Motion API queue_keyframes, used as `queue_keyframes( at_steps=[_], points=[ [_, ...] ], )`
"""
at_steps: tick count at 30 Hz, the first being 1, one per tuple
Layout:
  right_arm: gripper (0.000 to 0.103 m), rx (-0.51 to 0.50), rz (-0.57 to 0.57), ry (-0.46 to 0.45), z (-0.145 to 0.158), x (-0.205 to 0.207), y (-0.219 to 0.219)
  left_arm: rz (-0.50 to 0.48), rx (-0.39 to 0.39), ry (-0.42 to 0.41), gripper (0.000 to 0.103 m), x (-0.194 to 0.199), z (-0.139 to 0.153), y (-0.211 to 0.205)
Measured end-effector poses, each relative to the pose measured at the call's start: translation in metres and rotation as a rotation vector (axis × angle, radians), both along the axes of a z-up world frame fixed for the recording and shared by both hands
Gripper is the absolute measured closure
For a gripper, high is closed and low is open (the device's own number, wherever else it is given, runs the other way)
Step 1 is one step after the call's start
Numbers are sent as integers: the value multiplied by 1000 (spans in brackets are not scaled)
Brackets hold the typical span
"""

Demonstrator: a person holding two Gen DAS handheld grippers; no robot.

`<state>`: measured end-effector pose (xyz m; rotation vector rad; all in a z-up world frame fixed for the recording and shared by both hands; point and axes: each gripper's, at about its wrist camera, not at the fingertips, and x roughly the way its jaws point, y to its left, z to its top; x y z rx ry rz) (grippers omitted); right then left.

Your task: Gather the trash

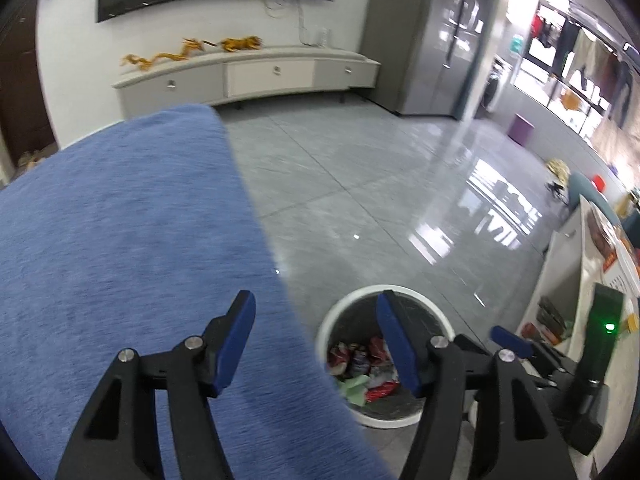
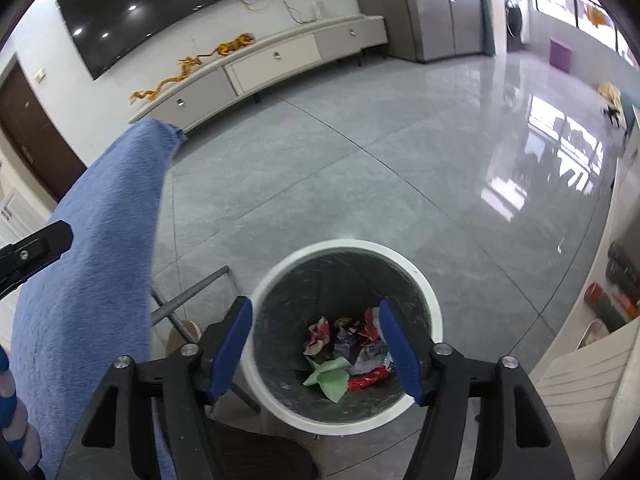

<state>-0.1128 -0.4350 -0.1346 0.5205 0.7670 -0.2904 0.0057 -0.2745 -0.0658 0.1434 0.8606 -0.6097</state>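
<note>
Both tools empty, fingers spread: the right tool hangs directly above the white bin holding crumpled wrappers, lower centre; the left tool straddles a blue-covered table edge beside it.

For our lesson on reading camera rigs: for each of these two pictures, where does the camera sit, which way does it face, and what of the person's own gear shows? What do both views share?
Left wrist: on the left gripper, facing forward and down over the blue cloth; its open blue-padded fingers show.
Right wrist: on the right gripper, above the white bin, looking into it; its open fingers show.
Shared: the bin's wrappers, the cloth, grey floor, TV.
</note>
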Motion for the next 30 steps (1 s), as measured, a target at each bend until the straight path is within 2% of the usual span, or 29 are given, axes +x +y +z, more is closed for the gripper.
queue_keyframes(
  at_steps=[8,14,16,18,30],
  points=[
    [18,-94,62,-66,44,9,49,120,2,-82,42,-2,24,65],
    [8,-168,65,-114,72,9,77,166,-3,-174,41,-11,46,88],
    [6,-191,56,-124,79,6,82,177,-8,-198,38,-13,52,93],
    [0,-218,40,-135,86,3,88,198,-12,-228,29,-15,57,98],
    [0,-325,-34,-181,107,-3,96,248,-10,-318,28,-19,74,113]
  ],
)
